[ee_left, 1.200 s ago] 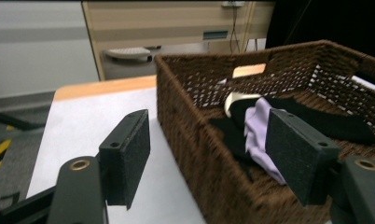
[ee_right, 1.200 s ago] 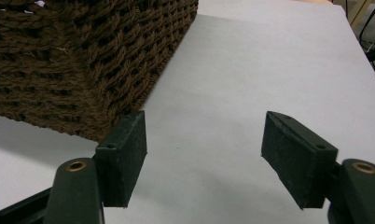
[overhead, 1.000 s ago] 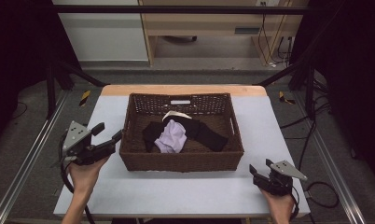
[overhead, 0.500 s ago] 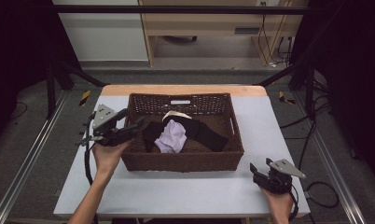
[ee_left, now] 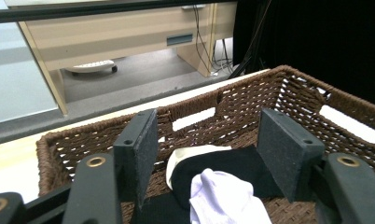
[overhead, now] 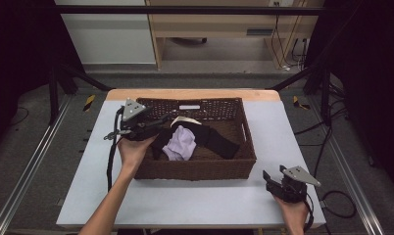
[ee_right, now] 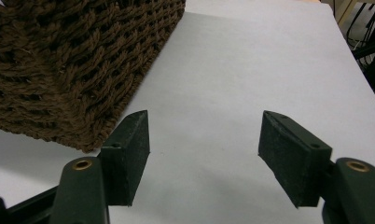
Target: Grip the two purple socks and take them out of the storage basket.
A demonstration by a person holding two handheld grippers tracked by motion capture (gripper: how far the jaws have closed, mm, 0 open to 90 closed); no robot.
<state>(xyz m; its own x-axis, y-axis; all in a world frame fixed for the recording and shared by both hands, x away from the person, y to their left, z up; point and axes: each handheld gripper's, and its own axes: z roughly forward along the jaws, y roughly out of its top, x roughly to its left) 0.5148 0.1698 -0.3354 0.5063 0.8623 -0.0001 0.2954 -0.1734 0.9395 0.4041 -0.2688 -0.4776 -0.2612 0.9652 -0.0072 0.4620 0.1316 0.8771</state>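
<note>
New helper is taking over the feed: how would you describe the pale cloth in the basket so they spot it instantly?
Find the brown wicker basket in the middle of the white table. Inside, left of centre, just ahead of the left gripper, lies a crumpled lilac-white cloth. It is the one pale bundle, lying among black garments.

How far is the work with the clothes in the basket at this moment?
Nothing looks taken out: the white cloth and black cloth both lie in the basket, and the table bears no clothes. In hand: the left gripper is over the basket's left rim, jaws open above the clothes, gripping nothing. The right gripper rests open on the table. Grasping and lifting are left.
</note>
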